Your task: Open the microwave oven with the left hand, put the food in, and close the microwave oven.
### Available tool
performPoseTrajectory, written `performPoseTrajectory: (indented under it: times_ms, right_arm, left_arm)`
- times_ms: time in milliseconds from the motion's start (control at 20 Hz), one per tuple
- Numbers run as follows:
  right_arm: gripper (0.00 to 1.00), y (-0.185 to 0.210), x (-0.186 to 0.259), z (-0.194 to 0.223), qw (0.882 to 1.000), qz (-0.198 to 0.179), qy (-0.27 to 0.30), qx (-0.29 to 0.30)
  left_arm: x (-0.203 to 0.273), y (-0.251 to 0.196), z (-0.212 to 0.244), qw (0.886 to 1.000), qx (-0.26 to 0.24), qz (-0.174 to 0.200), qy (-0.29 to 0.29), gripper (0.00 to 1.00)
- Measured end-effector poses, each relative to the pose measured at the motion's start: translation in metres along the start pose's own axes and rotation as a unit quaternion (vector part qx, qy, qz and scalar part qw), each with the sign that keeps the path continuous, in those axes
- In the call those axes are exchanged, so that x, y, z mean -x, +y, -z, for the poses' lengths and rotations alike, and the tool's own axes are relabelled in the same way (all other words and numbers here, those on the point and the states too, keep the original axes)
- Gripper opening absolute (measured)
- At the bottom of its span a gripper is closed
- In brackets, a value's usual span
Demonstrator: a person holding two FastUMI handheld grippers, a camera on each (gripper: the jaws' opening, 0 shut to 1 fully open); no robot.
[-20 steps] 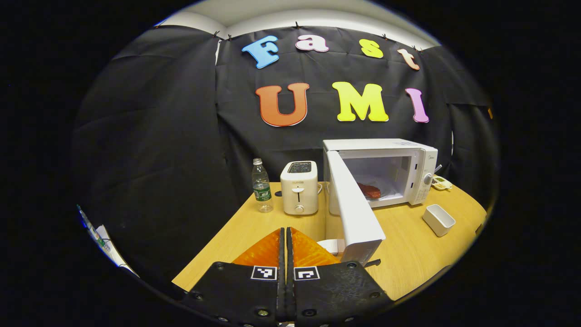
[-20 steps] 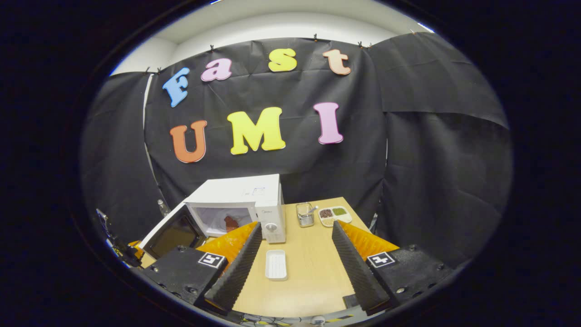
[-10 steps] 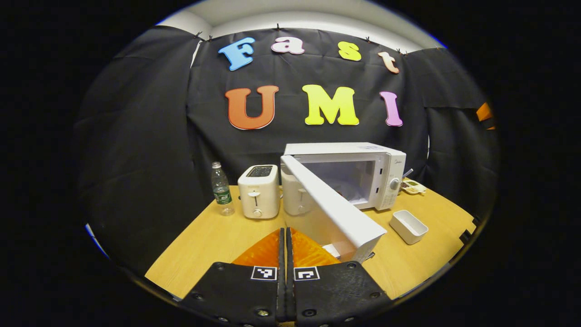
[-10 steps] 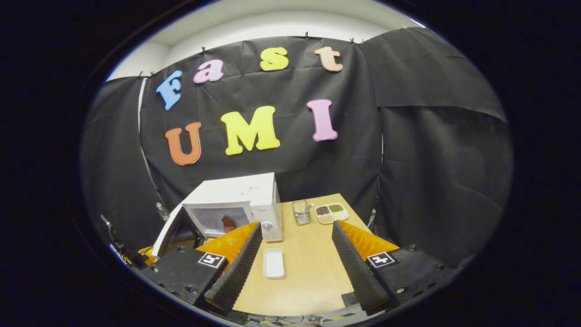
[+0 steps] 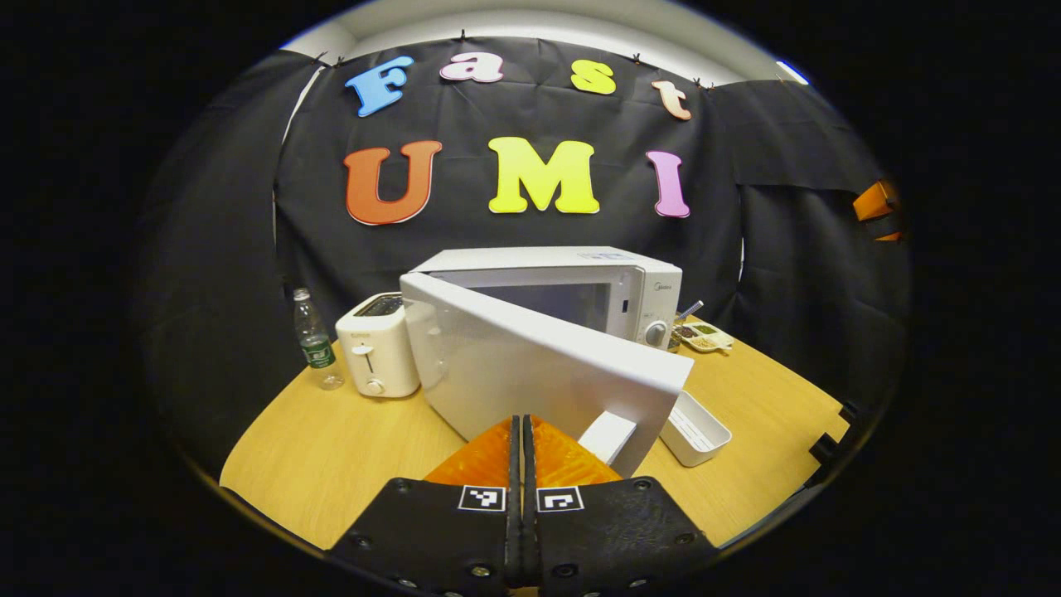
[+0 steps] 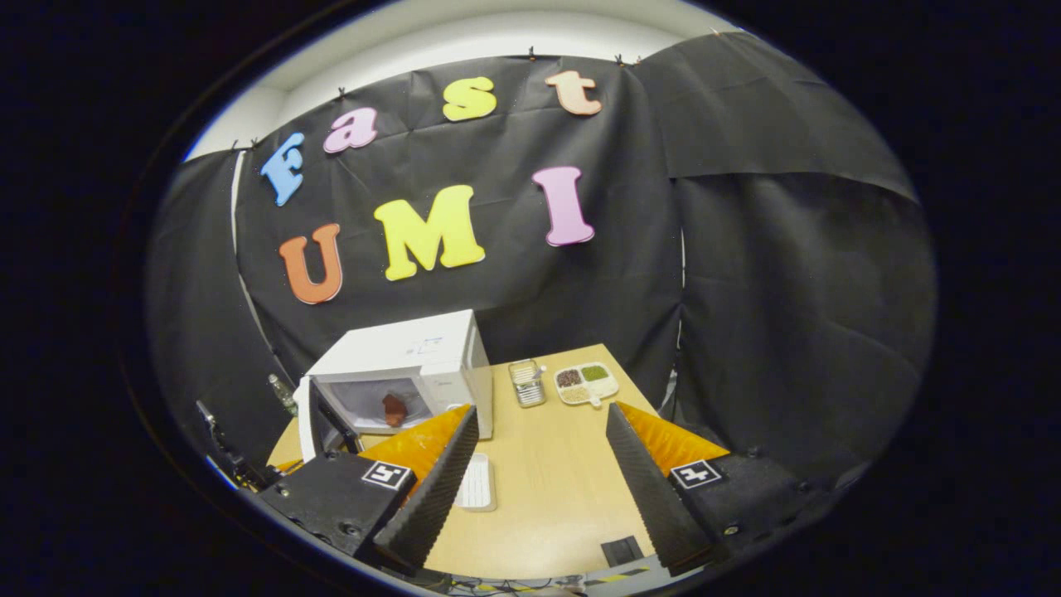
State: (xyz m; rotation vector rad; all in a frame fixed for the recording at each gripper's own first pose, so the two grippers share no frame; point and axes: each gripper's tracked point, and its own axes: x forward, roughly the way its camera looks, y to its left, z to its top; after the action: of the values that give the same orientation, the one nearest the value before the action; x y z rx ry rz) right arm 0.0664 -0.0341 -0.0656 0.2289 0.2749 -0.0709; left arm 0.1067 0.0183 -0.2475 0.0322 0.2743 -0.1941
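Note:
The white microwave (image 5: 580,265) stands at the back of the wooden table (image 5: 331,456). Its door (image 5: 530,365) is half swung in, outer face toward me. My left gripper (image 5: 522,420) is shut with nothing between its fingers, and its tips rest at the door's lower outer face near the free edge. In the right gripper view the microwave (image 6: 406,352) shows its lit cavity with the reddish food (image 6: 393,408) inside and the door (image 6: 319,419) angled at its left. My right gripper (image 6: 543,410) hangs open above the table, holding nothing.
A white toaster (image 5: 377,352) and a water bottle (image 5: 313,340) stand left of the microwave. An empty white tray (image 5: 696,427) lies right of the door. A sectioned dish (image 6: 587,381) and a metal holder (image 6: 526,381) sit at the table's back right.
The microwave door has swung from wide open toward the cavity, with my shut left gripper following behind it. The right gripper has drawn back slightly and stays open.

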Motion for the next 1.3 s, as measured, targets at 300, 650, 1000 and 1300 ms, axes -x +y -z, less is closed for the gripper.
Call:
performPoseTrajectory:
  times_ms: [300,650,1000,1300]
  right_arm:
    - [0.99,-0.022,-0.033,-0.012,1.0,-0.001,0.004,0.008]
    - [0.99,-0.033,-0.067,-0.037,1.0,-0.006,-0.001,0.028]
    - [0.99,-0.04,-0.095,-0.044,0.999,-0.008,0.009,0.041]
    - [0.99,-0.047,-0.113,-0.048,0.999,-0.008,0.017,0.045]
  left_arm:
    - [-0.05,-0.05,-0.015,1.0,-0.006,0.026,0.004,0.0]
    - [-0.104,-0.078,-0.032,0.999,-0.005,0.033,0.001,0.0]
    - [-0.157,-0.09,-0.044,0.999,-0.008,0.032,0.004,0.0]
    - [-0.197,-0.095,-0.051,1.0,-0.002,0.029,0.007,0.0]
